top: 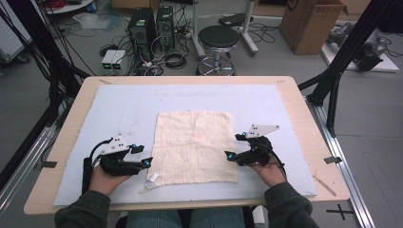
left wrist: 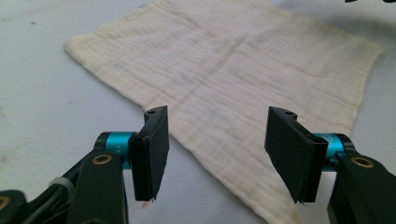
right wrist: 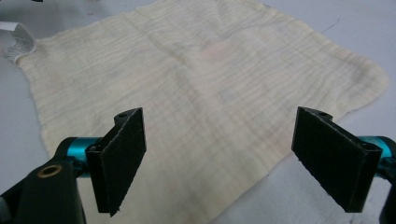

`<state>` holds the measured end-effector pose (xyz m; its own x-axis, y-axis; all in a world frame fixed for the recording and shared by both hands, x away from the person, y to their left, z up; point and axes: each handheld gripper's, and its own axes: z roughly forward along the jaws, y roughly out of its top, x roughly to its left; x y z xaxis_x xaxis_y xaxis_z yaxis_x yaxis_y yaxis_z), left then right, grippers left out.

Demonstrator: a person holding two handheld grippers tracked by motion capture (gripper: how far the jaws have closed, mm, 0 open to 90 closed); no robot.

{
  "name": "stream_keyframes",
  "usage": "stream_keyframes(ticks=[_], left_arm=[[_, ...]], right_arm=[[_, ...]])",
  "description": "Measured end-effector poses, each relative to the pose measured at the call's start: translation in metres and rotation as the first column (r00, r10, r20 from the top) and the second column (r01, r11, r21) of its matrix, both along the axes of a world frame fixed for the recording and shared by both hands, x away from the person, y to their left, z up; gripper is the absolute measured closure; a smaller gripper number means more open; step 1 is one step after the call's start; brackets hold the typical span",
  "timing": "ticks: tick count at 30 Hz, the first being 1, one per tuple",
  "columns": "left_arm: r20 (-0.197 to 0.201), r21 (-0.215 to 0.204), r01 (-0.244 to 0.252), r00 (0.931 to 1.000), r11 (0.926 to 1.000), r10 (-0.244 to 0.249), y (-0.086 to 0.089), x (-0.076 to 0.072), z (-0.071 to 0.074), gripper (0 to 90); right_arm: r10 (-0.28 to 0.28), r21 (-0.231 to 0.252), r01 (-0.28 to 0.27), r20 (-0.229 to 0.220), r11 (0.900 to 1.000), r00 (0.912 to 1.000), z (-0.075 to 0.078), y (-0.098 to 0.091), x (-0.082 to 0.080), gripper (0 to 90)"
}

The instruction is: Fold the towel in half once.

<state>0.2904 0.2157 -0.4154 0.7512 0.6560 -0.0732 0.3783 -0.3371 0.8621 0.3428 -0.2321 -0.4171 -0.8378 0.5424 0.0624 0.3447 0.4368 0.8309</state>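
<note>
A cream square cloth (top: 195, 146) lies flat on the grey mat (top: 119, 104) in the middle of the table. A white label (top: 152, 179) sticks out at its near left corner. My left gripper (top: 142, 155) hovers at the cloth's left edge, jaws open and empty. In the left gripper view the cloth (left wrist: 233, 70) spreads ahead of the open left gripper (left wrist: 217, 154). My right gripper (top: 235, 146) sits at the cloth's right edge, also open with nothing in it. The right gripper view has the cloth (right wrist: 196, 88) under and beyond the wide-apart right gripper (right wrist: 233, 163).
The mat covers a wooden table (top: 290, 90). Beyond the table's far edge stand a black stool (top: 217, 38), computer towers (top: 142, 28) with cables, and a cardboard box (top: 311, 23). Black frame legs (top: 342, 57) rise at the right.
</note>
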Motion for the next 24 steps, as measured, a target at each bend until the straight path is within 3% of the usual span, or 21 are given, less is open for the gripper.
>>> stream_keyframes(ticks=[5, 9, 18, 24], left_arm=[[-0.01, -0.002, -0.009, 0.9999, 1.0, 0.009, 0.001, 0.014, 0.007, 40.6], [-0.037, -0.013, -0.021, 0.9991, 0.9997, 0.021, -0.004, 0.034, 0.01, 40.6], [-0.047, -0.045, -0.063, 0.997, 0.997, 0.061, -0.008, 0.071, 0.019, 45.3], [-0.057, -0.019, -0.105, 0.993, 0.9943, 0.103, -0.01, 0.096, 0.026, 45.8]], right_arm=[[-0.001, -0.006, 0.001, -0.014, 1.0, 0.9999, 0.006, 0.001, 0.015, 17.4], [-0.015, -0.015, 0.015, -0.019, 0.9998, 0.9997, 0.012, 0.002, 0.029, 17.6], [-0.05, -0.016, 0.049, -0.041, 0.9987, 0.9979, 0.021, 0.003, 0.067, 20.7], [-0.066, -0.041, 0.063, -0.055, 0.9972, 0.9964, 0.029, 0.006, 0.091, 23.5]])
